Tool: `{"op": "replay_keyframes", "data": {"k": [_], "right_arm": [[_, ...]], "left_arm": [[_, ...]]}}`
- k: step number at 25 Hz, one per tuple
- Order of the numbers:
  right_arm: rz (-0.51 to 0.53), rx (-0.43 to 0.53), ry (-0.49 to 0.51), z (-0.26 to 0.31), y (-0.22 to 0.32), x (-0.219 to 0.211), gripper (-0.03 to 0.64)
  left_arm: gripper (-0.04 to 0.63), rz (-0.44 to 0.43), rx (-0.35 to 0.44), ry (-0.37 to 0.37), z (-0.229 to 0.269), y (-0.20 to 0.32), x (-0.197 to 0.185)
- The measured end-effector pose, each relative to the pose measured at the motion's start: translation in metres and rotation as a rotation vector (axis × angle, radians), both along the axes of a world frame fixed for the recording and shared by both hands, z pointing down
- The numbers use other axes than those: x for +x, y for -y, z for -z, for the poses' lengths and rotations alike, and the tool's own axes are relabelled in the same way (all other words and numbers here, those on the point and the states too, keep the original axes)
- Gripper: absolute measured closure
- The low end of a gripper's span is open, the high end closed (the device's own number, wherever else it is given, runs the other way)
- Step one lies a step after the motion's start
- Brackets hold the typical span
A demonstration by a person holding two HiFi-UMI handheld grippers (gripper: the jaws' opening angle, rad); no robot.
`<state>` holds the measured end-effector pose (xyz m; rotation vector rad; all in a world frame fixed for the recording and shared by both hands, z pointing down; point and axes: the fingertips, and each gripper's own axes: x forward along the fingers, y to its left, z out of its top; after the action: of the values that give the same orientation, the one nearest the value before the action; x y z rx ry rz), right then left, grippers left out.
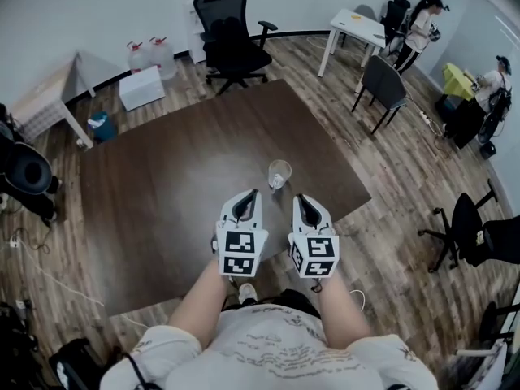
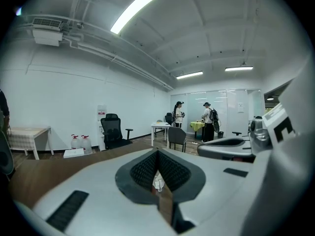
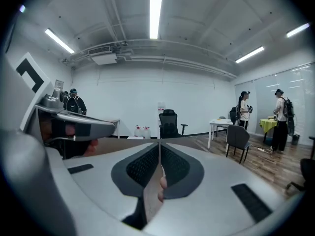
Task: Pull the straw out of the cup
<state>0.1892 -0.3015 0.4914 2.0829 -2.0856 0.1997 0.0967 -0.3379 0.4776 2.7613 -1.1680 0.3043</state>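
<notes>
A clear plastic cup [image 1: 279, 172] stands upright on the dark brown table [image 1: 162, 210], towards its right side. I cannot make out a straw in it. Both grippers hover side by side over the table's near edge, pointing at the cup and short of it. My left gripper [image 1: 254, 192] is shut with nothing held; in the left gripper view a sliver of the cup [image 2: 158, 183] shows below its closed tips [image 2: 157, 151]. The right gripper [image 1: 298, 196] is also shut and empty, its jaws meeting in a thin line [image 3: 159, 144]. Neither touches the cup.
A black office chair [image 1: 230, 39] stands beyond the table's far edge. A white box [image 1: 140, 88] and water bottles [image 1: 150, 54] sit by the back wall. A grey chair [image 1: 382, 84], a white desk [image 1: 356, 28] and two people [image 1: 418, 27] are at the right.
</notes>
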Motion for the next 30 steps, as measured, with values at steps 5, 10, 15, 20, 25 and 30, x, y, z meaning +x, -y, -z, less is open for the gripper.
{"op": "replay_keyframes", "data": {"k": [5, 10, 15, 20, 25, 30], "right_arm": [[0.057, -0.073, -0.027, -0.029, 0.024, 0.011, 0.580], [0.154, -0.174, -0.130, -0.072, 0.049, 0.025, 0.522], [0.278, -0.232, -0.292, -0.108, 0.074, 0.032, 0.502], [0.362, -0.285, -0.352, -0.138, 0.102, 0.041, 0.499], [0.413, -0.317, -0.341, -0.156, 0.123, 0.038, 0.499], [0.453, -0.329, -0.347, -0.168, 0.136, 0.029, 0.499]], "left_arm": [[0.592, 0.041, -0.032, 0.032, -0.014, 0.015, -0.001], [0.592, 0.109, -0.067, 0.057, -0.028, 0.032, 0.001], [0.592, 0.171, -0.080, 0.080, -0.034, 0.046, 0.013], [0.592, 0.227, -0.080, 0.096, -0.038, 0.064, 0.021], [0.592, 0.262, -0.081, 0.115, -0.039, 0.077, 0.021], [0.592, 0.291, -0.072, 0.138, -0.041, 0.087, 0.020]]}}
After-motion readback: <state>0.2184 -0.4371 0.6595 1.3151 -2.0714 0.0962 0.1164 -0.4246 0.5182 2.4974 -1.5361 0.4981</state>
